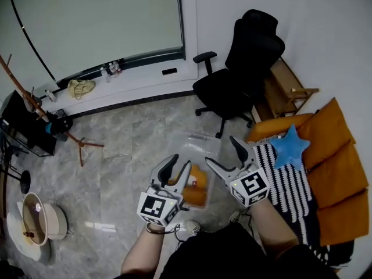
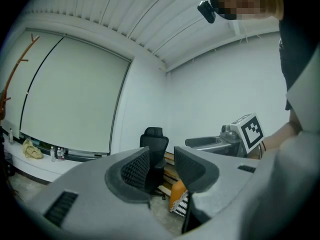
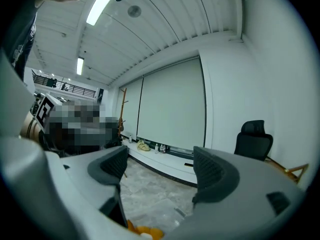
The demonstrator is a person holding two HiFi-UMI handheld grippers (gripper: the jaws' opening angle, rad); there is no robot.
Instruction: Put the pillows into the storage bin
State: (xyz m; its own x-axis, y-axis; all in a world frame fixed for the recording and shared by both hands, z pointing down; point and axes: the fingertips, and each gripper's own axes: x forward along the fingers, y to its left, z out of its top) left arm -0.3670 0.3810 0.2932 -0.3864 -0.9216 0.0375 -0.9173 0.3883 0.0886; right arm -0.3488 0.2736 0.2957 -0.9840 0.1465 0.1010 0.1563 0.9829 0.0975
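A clear storage bin (image 1: 202,139) stands on the marble floor in front of me, and an orange pillow (image 1: 196,194) lies in it. Both grippers hang above the bin, pointing level. My left gripper (image 1: 176,167) is open with nothing between its jaws, as the left gripper view (image 2: 159,167) also shows. To its right, the right gripper (image 1: 224,153) stands wide open and empty (image 3: 160,169); the orange pillow (image 3: 142,230) shows below its jaws. A blue star pillow (image 1: 289,148) rests on the sofa at the right, on a black-and-white striped cover (image 1: 288,186).
Orange sofa cushions (image 1: 336,156) line the right edge. A black office chair (image 1: 241,68) stands beyond the bin, with a wooden side table (image 1: 289,92) next to it. A wooden coat stand (image 1: 36,106) and a round basket (image 1: 38,217) are at the left.
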